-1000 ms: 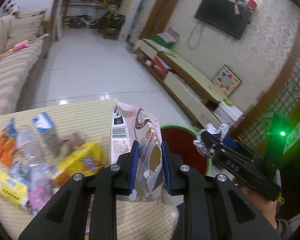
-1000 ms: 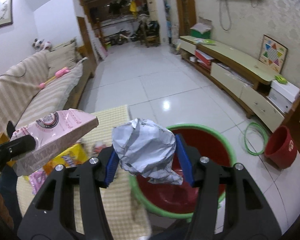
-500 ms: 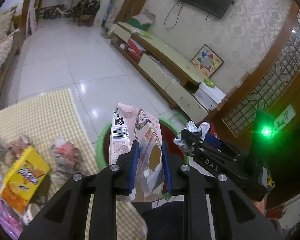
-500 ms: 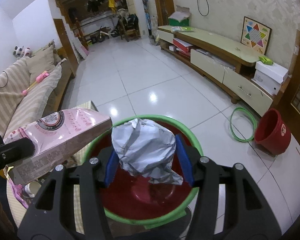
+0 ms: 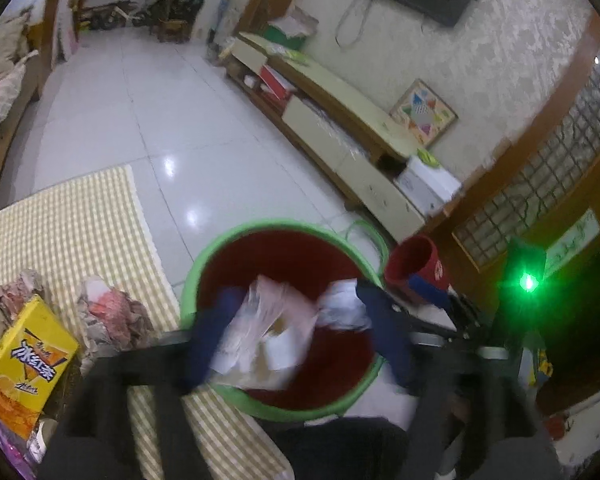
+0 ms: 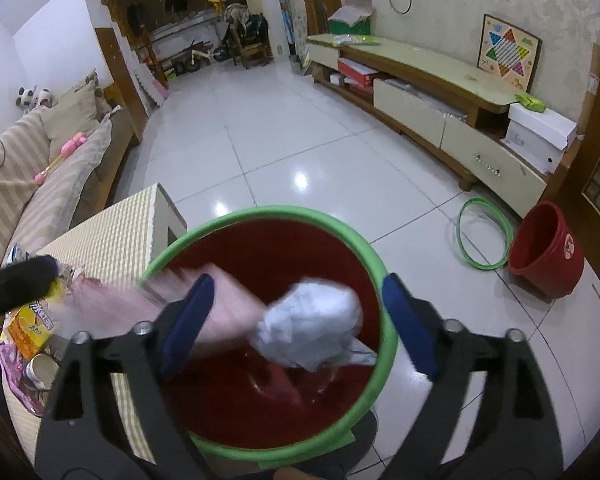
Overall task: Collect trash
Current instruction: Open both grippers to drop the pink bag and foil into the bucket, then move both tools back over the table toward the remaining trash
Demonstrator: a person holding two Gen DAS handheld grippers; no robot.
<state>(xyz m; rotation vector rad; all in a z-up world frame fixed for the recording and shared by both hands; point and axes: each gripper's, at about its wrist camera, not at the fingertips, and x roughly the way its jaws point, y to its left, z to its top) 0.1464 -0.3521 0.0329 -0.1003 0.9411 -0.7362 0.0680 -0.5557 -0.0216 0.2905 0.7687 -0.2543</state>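
Observation:
A red bucket with a green rim stands on the floor beside the table. My left gripper is open above it, and the pink snack bag is loose between its fingers, blurred, over the bucket. My right gripper is open too, and the crumpled white paper ball is free between its fingers above the bucket's inside.
A yellow-checked tablecloth carries a yellow snack box and crumpled wrappers. A small red bucket and a green hoop are on the floor at right. A low TV cabinet lines the wall.
Both grippers have opened over the red bucket. The pink bag and the paper ball have been let go and are dropping into it.

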